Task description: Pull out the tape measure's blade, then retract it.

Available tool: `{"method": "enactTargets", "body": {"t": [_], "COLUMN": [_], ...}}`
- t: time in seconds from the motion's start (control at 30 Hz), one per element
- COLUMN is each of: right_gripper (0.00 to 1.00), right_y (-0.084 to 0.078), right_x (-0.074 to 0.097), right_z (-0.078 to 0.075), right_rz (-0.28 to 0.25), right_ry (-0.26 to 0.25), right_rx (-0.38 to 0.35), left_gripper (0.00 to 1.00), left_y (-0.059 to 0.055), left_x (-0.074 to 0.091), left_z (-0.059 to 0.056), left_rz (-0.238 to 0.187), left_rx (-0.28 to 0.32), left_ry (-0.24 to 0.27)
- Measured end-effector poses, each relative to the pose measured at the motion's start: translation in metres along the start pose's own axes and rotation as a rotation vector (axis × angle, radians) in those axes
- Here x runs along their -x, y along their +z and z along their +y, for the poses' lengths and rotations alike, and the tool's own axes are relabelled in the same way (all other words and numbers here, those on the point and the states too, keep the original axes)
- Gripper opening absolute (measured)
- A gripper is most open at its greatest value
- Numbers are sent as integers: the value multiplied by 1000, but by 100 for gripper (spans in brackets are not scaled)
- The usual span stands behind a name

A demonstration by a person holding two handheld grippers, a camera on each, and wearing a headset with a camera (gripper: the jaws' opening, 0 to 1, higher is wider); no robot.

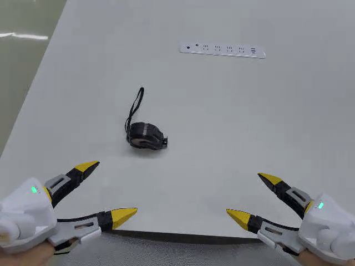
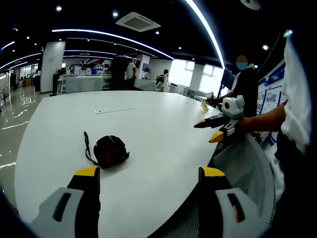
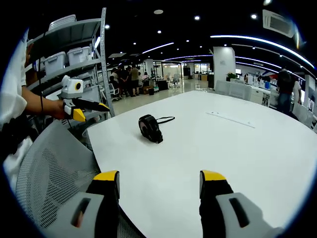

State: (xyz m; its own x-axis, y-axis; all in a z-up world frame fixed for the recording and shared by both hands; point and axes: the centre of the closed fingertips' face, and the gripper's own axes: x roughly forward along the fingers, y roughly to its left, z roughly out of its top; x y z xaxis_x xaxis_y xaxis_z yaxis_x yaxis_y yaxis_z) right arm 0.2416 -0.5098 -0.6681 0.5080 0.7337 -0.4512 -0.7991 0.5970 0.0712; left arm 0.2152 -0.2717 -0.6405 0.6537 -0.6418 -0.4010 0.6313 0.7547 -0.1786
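A black tape measure [image 1: 146, 136] with a black wrist strap [image 1: 135, 106] lies on the white table [image 1: 222, 111], its blade wound in. In the left gripper view the tape measure [image 2: 111, 150] sits ahead and left of the jaws; in the right gripper view the tape measure [image 3: 150, 128] sits ahead, left of centre. My left gripper [image 1: 110, 189] hovers open near the table's front edge at bottom left, nothing in it. My right gripper [image 1: 248, 195] hovers open at bottom right, also holding nothing. Both are well short of the tape measure.
A white power strip [image 1: 222, 50] lies at the far side of the table. The table's dark front edge [image 1: 183, 237] runs just below the grippers, with a grey mesh chair [image 3: 49, 173] beside it. People stand in the room beyond, and shelving [image 3: 74, 49] stands to one side.
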Motion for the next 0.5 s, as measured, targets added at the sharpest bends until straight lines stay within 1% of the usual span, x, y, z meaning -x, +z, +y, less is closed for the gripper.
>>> {"method": "enactTargets", "body": {"t": [0.17,0.33,0.43,0.5], "right_gripper": [65,63,63,62], "right_y": [-1,4,6,7], "right_x": [0,-4,-8,-10], "right_z": [2,2,3,4], "right_rz": [9,2,3,3], "right_ry": [11,18,31,39], "right_rx": [5,8,16,21], "left_gripper": [81,81,82,82], "left_y": [1,0,0,1], "left_x": [-2,-5,-9,-11], "left_z": [0,6,9,11], "left_rz": [7,20,37,34], "left_rx": [-29,-51,-83,-92], "left_ry": [-24,-37,-49,-59]}}
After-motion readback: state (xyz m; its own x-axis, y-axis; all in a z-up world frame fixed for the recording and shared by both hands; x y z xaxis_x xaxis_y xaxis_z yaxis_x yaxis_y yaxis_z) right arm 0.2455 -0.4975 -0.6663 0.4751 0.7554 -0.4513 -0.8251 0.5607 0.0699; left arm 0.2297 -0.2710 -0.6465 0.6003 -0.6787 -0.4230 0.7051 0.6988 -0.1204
